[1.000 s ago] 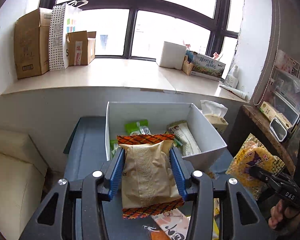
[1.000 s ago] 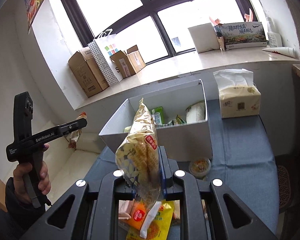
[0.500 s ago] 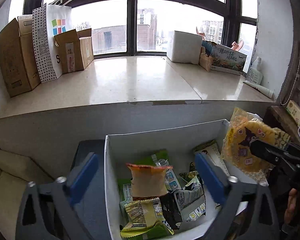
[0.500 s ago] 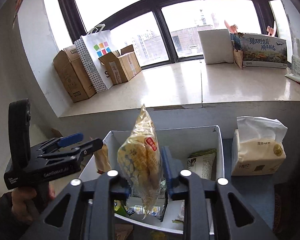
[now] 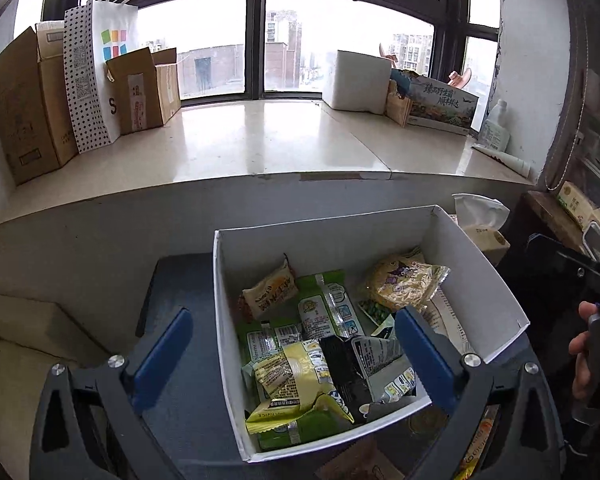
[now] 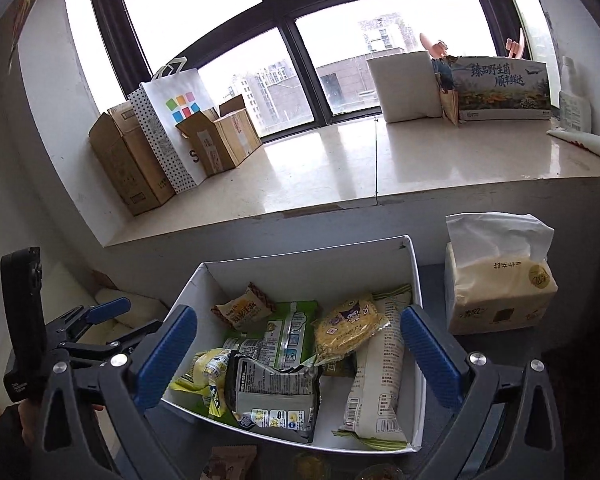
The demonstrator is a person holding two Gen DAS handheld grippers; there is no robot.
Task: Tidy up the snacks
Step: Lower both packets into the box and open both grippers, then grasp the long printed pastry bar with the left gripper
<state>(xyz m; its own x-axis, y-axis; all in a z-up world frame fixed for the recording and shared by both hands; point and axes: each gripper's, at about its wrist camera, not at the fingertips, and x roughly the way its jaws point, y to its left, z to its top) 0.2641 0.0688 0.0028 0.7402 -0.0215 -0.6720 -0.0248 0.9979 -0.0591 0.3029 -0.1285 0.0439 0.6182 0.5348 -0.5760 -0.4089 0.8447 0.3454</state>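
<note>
A white open box [image 5: 480, 280] [image 6: 292, 272] on the dark blue table holds several snack packets. A tan packet [image 5: 270, 290] [image 6: 242, 310] lies near its back left. Toward the back right lies a yellow cartoon-printed packet [image 5: 404, 284] [image 6: 348, 326], free of any finger. My left gripper [image 5: 292, 314] hangs open over the box's near left corner with nothing between its fingers. It also shows at the left of the right wrist view, left gripper [image 6: 126, 320]. My right gripper [image 6: 298, 312] is above the box, its jaws opening wide and empty. A hand [image 5: 584, 352] holds it.
A tissue pack [image 6: 496, 292] [image 5: 480, 220] stands right of the box. The windowsill behind carries cardboard boxes [image 5: 24, 100], a dotted paper bag [image 5: 96, 72] and a white block [image 6: 406, 86]. More snacks [image 6: 228, 462] lie on the table in front. A cream sofa [image 5: 20, 340] is at the left.
Both grippers moved forward over the box and opened. The tan packet left my left gripper and the yellow packet left my right gripper; both now lie in the box.
</note>
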